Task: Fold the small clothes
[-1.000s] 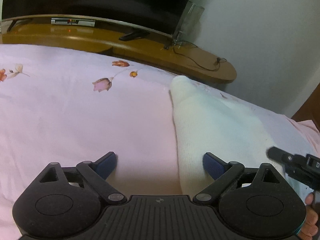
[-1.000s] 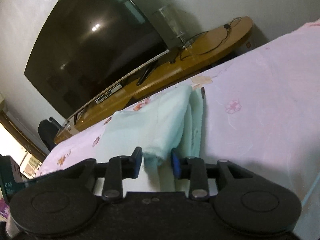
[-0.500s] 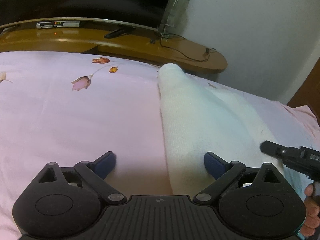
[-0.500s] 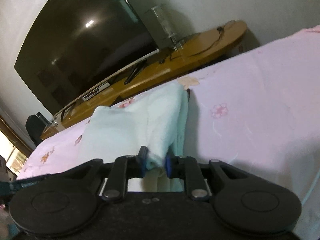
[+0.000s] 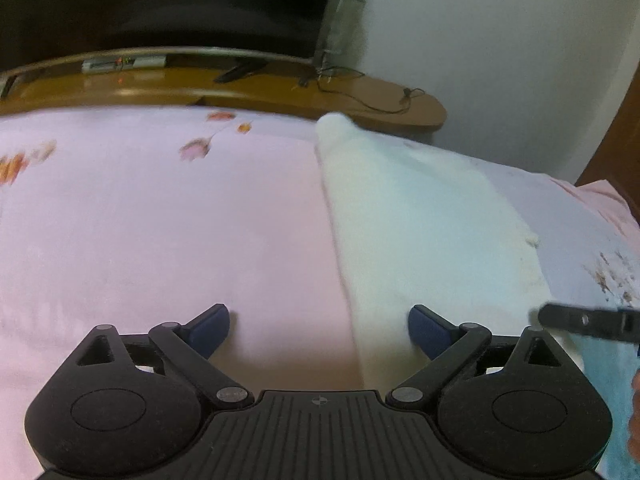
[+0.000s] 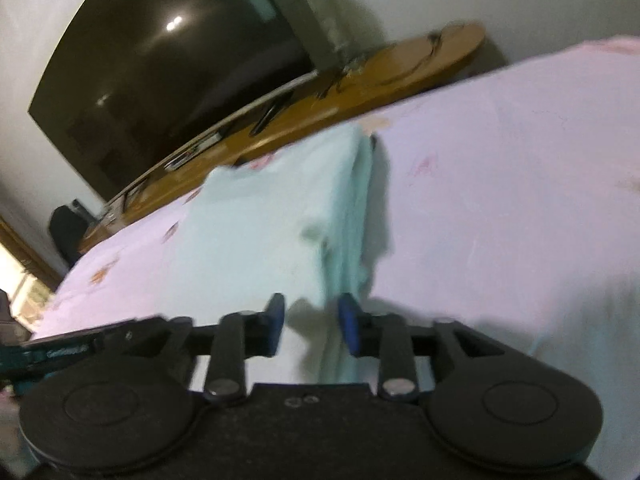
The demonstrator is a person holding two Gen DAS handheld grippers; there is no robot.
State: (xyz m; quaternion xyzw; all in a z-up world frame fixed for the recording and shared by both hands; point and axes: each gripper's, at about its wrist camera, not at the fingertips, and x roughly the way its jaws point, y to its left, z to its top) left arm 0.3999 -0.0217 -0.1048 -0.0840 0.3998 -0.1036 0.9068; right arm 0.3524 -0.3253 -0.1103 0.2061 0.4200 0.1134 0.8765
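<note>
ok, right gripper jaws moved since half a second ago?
Yes. The right gripper has just been opening: pads wider apart against its own body, the garment loose between them.

blur: garment (image 6: 280,232) folds unclear | cut off: perhaps a hand (image 5: 634,420)

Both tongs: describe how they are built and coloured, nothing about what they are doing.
The left tongs and right tongs look alike: matte black plastic, two round disc housings, jointed link arms with silver pivot pins, dark blue pads at the fingertips. The left body has a ribbed centre plate with a small crosshair mark. No cables or sleeves show.
</note>
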